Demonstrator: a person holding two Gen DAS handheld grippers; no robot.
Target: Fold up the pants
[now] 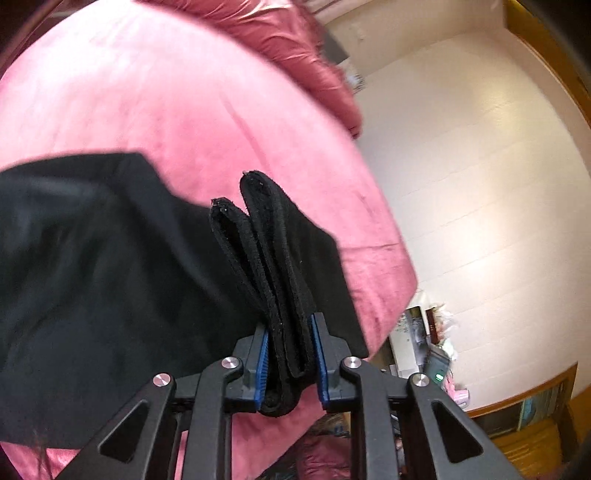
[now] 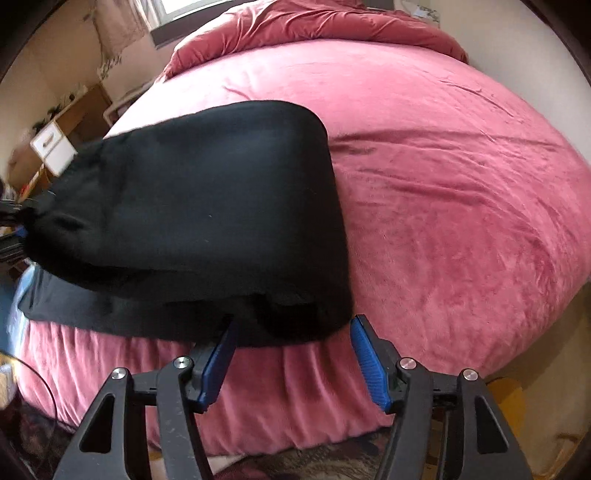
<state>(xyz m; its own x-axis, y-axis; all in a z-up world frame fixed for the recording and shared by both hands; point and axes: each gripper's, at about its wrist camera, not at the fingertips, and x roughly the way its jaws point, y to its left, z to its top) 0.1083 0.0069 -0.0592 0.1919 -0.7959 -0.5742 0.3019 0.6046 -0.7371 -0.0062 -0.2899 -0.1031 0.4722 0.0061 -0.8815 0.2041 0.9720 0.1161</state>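
Black pants (image 2: 207, 192) lie folded on the near side of a pink bed (image 2: 461, 184), one layer hanging over the bed's front edge. My left gripper (image 1: 290, 332) is shut on a thick folded band of the pants (image 1: 266, 251), which stands up between its blue pads, and the rest of the cloth (image 1: 92, 277) trails off to the left. My right gripper (image 2: 293, 325) is open at the pants' near right corner. Its blue pads (image 2: 369, 362) stand wide apart on either side of the cloth edge and do not press on it. The pants' far left end is bunched up at the frame edge.
A crumpled pink duvet (image 2: 314, 22) lies at the head of the bed. A wooden nightstand with a white drawer (image 2: 51, 144) stands to the left. A white brick wall (image 1: 480, 184) and cluttered shelves (image 1: 424, 339) are beside the bed. A patterned rug (image 2: 314, 461) lies below.
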